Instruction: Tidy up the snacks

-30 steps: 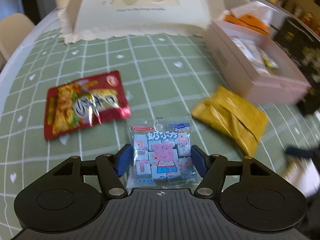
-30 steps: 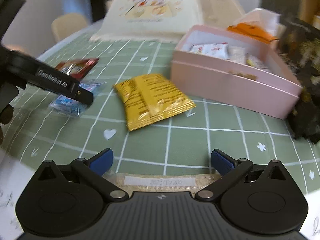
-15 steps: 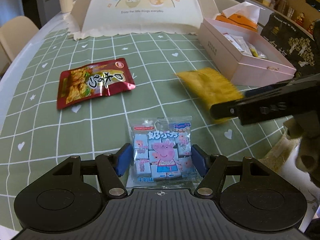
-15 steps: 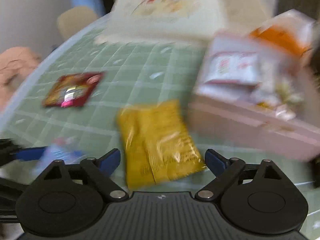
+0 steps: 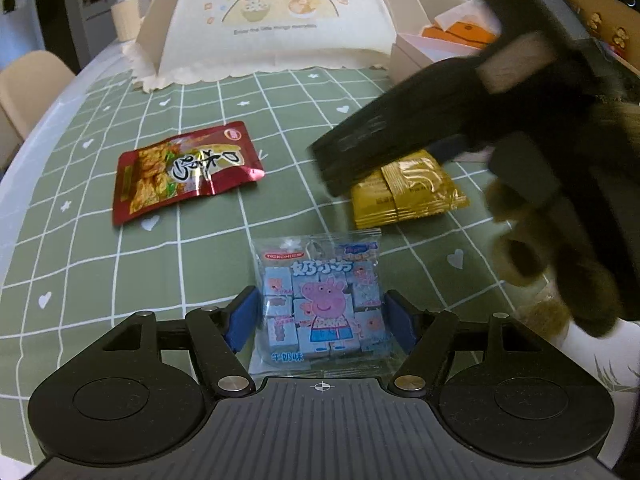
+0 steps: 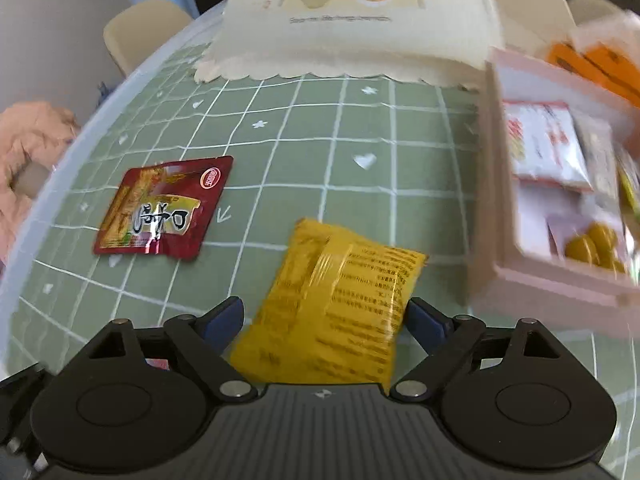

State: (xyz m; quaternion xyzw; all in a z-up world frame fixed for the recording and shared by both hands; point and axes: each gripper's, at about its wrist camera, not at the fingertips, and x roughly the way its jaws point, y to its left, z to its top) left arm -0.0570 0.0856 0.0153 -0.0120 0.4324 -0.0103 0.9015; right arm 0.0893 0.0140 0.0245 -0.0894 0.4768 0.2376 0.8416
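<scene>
My left gripper [image 5: 320,316] is shut on a blue Peppa Pig snack pack [image 5: 320,300], its blue pads against both sides, low over the green checked tablecloth. My right gripper [image 6: 326,318] is open with the yellow snack packet [image 6: 340,300] lying between its fingers; the pads stand apart from it. The same yellow packet [image 5: 408,196] shows in the left wrist view, partly under the right gripper's black body [image 5: 440,120]. A red snack pouch [image 5: 184,168] lies flat to the left, also in the right wrist view [image 6: 160,208].
A pink box [image 6: 552,284] holding several snacks stands at the right. A cream fabric food cover [image 5: 272,20] stands at the back. An orange tissue pack [image 6: 592,60] is behind the box. Chairs ring the table's far left edge.
My right gripper has swung left and down over the yellow packet, which now lies between its fingers. My left gripper keeps holding the Peppa Pig pack, with little movement.
</scene>
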